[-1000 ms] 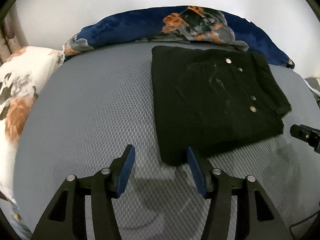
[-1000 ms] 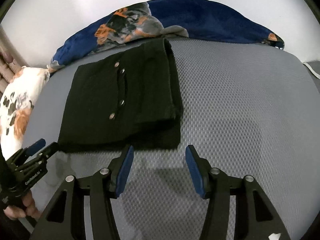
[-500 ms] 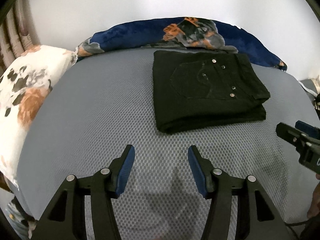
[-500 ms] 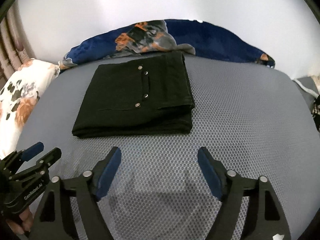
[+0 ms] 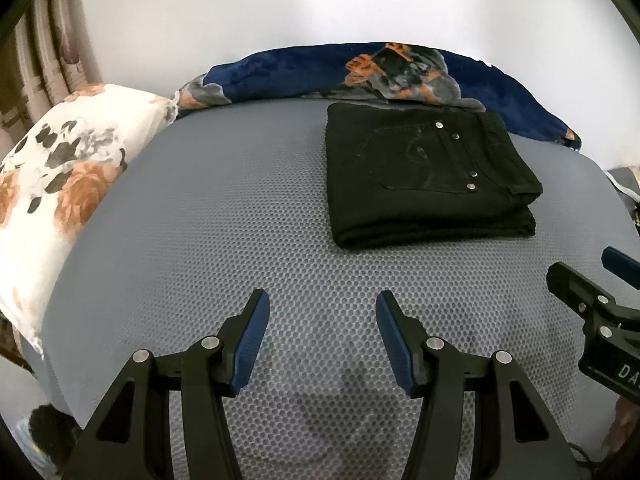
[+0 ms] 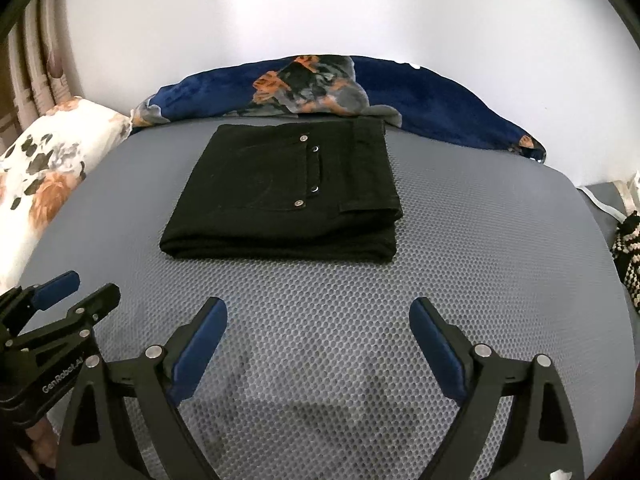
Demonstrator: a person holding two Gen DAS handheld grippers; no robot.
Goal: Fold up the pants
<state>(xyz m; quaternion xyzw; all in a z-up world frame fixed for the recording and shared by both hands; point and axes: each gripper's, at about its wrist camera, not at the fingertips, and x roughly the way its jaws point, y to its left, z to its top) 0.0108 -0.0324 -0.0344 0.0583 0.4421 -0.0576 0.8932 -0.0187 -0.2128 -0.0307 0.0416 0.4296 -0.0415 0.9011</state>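
The black pants lie folded into a neat rectangle on the grey mesh mattress, back pocket and metal rivets facing up. My left gripper hovers over bare mattress short of the bundle, open, nothing between its blue pads. My right gripper also hangs in front of the pants with nothing between its fingers, its jaws opening wide. Each gripper shows at the edge of the other's view: the right gripper and the left gripper.
A navy floral blanket is bunched along the far edge against the white wall. A white floral pillow lies at the left. A black-and-white knitted item sits off the right edge.
Both grippers pulled back and up from the pants' near edge, so the folded bundle now lies farther off. The right gripper's jaws spread much wider; the left kept its gap.
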